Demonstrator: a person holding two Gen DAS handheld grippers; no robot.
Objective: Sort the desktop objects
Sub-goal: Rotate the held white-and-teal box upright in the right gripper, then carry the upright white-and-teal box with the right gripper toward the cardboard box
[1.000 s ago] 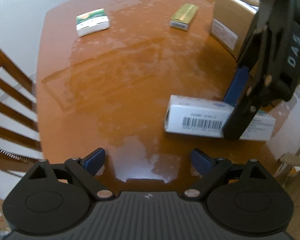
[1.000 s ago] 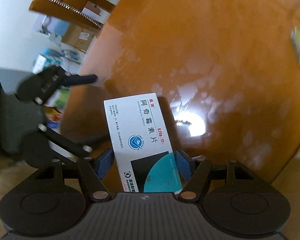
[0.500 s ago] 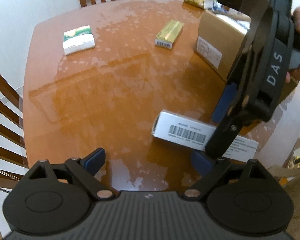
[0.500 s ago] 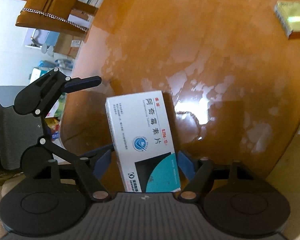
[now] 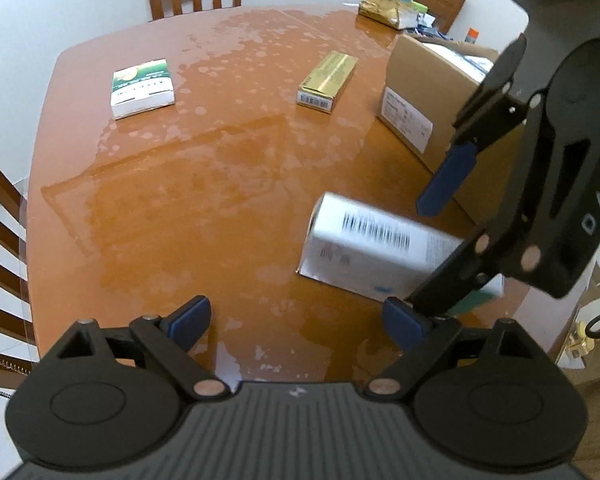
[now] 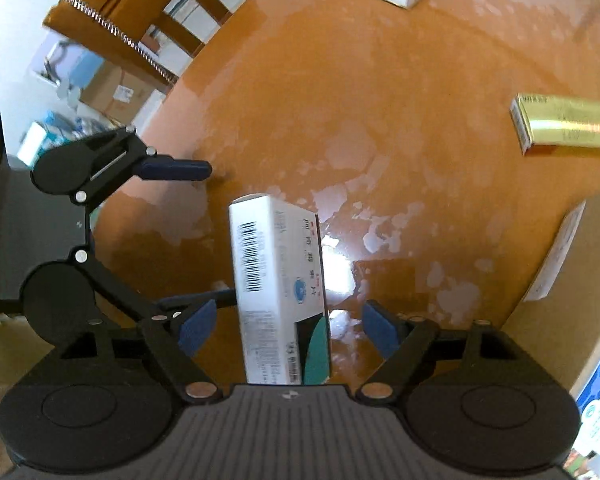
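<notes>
The white rectangular cardboard medicine box (image 6: 280,300), barcoded and tipped on edge, points lengthwise away between the right hand-held gripper (image 6: 284,326)'s released, clear blue pads; the left hand-held gripper (image 5: 296,320) gapes empty above the glossy orange counter (image 5: 200,200).

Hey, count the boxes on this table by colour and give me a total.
White pill box: 1
Green-and-white box: 1
Gold box: 1
Brown cardboard box: 1
Total: 4
</notes>
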